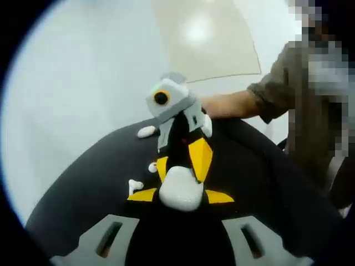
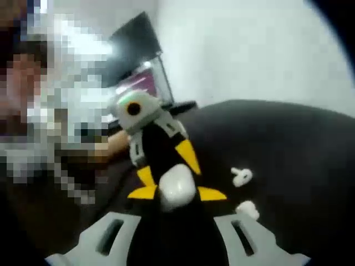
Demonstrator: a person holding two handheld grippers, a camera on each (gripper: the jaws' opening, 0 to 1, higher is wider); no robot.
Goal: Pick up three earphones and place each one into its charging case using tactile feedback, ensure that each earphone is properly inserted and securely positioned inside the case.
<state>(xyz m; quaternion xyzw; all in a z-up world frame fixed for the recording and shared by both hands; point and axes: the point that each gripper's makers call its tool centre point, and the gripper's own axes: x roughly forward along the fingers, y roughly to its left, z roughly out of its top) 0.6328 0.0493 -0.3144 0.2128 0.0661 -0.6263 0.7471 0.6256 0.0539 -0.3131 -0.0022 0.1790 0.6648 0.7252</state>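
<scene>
White charging case (image 1: 180,189), three loose earphones (image 1: 135,185)

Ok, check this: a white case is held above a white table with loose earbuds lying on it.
Not right: the table is black, as the left gripper view shows. The white case and loose earbuds are as stated.

It looks like an office or lab: a dark monitor (image 2: 136,52) stands just beyond the black desk (image 2: 288,144), against plain white walls.
</scene>
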